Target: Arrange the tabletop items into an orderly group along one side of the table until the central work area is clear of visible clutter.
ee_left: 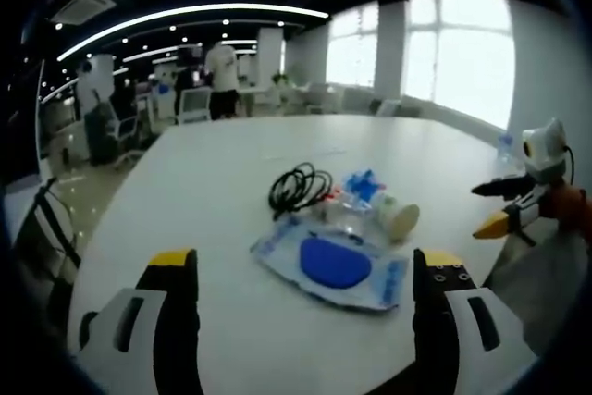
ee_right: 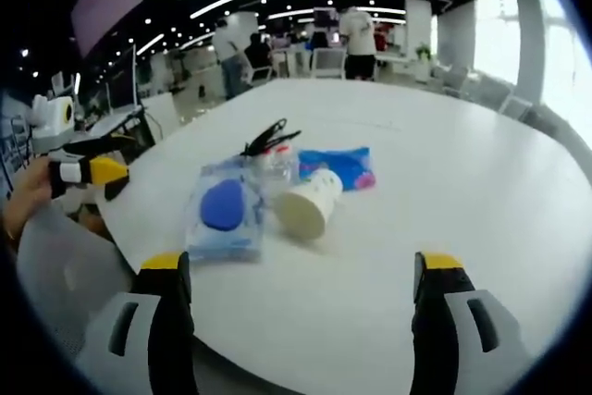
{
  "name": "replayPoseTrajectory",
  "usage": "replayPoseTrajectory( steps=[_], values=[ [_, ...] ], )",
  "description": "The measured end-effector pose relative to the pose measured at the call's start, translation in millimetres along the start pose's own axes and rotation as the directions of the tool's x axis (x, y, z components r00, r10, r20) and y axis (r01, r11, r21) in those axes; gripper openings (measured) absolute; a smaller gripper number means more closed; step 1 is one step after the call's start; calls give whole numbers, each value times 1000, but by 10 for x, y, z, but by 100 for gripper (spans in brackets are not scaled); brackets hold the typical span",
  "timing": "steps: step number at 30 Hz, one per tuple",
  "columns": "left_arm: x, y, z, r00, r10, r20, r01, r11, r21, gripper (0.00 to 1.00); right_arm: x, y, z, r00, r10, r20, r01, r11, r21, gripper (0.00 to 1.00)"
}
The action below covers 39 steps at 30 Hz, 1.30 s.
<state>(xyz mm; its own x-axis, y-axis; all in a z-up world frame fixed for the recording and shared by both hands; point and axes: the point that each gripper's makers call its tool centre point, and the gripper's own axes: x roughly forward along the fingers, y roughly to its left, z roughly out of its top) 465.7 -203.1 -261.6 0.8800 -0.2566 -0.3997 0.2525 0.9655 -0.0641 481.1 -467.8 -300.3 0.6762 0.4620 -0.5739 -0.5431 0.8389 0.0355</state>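
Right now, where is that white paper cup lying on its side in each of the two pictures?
Left gripper view: the paper cup lies right of centre, just beyond the clear packet with the blue disc.
Right gripper view: the paper cup lies near the centre, mouth toward the camera, right of that packet.
Shared landmark: the black cable coil behind the cluster.

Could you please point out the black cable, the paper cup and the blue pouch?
Black cable (ee_left: 298, 188), left gripper view, coil's middle.
Paper cup (ee_right: 308, 202), right gripper view, its side.
Blue pouch (ee_left: 335, 262), left gripper view, blue centre.
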Motion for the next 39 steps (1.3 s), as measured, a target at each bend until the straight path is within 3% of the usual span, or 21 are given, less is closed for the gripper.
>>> replayPoseTrajectory(
  steps=[12, 22, 33, 39],
  values=[
    [9, -27, -7, 1000, -13, -5, 13, 1000, -2, 93, -1, -1, 12, 1000, -2, 7, 2, 1000, -10, 95],
    [17, -54, -24, 1000, -26, -16, 26, 1000, 6, 92, -4, 59, 122, 999, 16, 52, -12, 997, -71, 92],
    [3, -40, -25, 1000, -23, -13, 23, 1000, -1, 92, 43, 82, 145, 998, 41, 46, -39, 998, -59, 92],
    [13, -36, -19, 1000, -20, -13, 20, 1000, -4, 91, 92, 42, 224, 999, 39, 37, -36, 996, -79, 86]
  ],
)
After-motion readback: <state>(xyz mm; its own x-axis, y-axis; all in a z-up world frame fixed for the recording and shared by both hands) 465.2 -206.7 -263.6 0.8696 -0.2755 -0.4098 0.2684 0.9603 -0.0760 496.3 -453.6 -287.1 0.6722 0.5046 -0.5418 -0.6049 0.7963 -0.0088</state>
